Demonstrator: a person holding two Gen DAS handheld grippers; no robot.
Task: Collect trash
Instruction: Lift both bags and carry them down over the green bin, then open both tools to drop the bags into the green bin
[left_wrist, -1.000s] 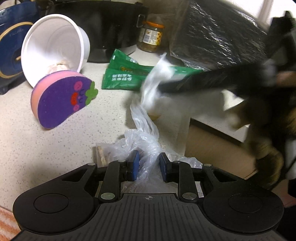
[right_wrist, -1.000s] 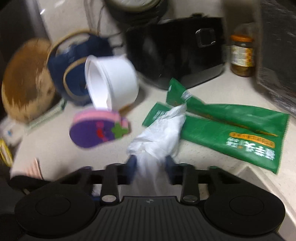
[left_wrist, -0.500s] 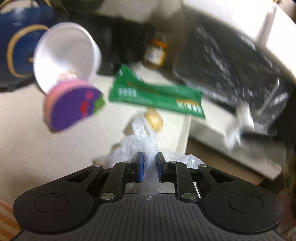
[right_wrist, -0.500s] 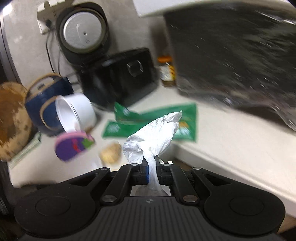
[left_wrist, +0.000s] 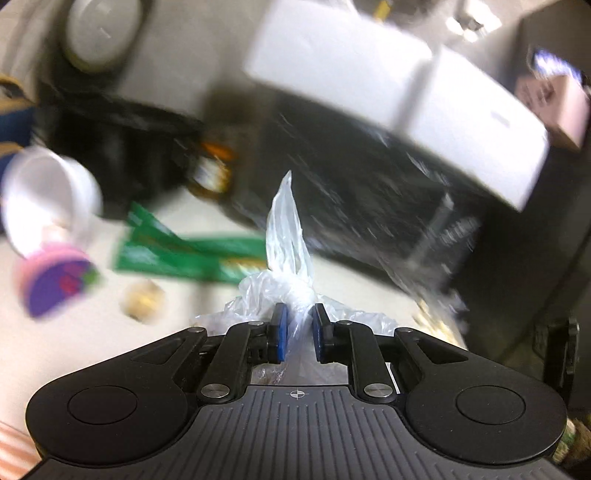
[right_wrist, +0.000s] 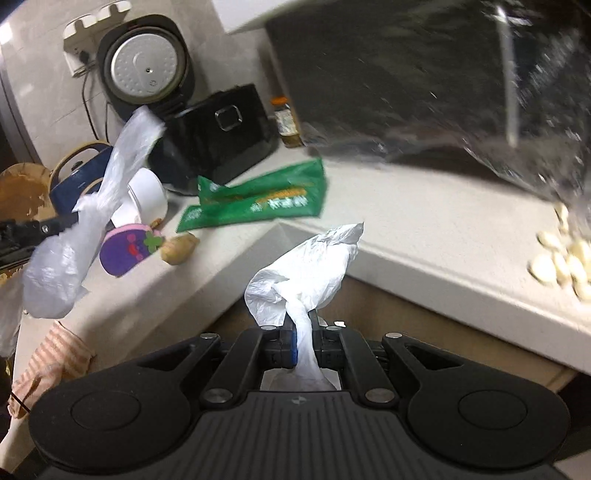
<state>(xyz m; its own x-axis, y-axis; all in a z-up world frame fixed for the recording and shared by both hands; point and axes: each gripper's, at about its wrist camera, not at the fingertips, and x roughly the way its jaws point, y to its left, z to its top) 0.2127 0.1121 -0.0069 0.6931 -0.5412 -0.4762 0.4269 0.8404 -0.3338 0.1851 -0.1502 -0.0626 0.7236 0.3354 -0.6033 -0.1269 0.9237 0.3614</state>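
- The right claw is clenched on the twisted neck of a white plastic bag, whose crumpled top flares up just past the pads, out in front of the desk's corner edge.
- The left claw grips a clear plastic bag at its bunched knot; its jaws have just been closing on that film, and a thin tail of the bag stands up beyond the pads. In the right wrist view this bag hangs at the far left, above the desk.
- A striped cloth lies on the near left edge of the desk.
- Farther in sit a purple sponge, a piece of ginger just right of it, and a tipped white cup behind them.
- Green packets lie flat near the middle; pale cloves are scattered on the right.
- At the back stand a black box-shaped appliance, a jar and a rice cooker.
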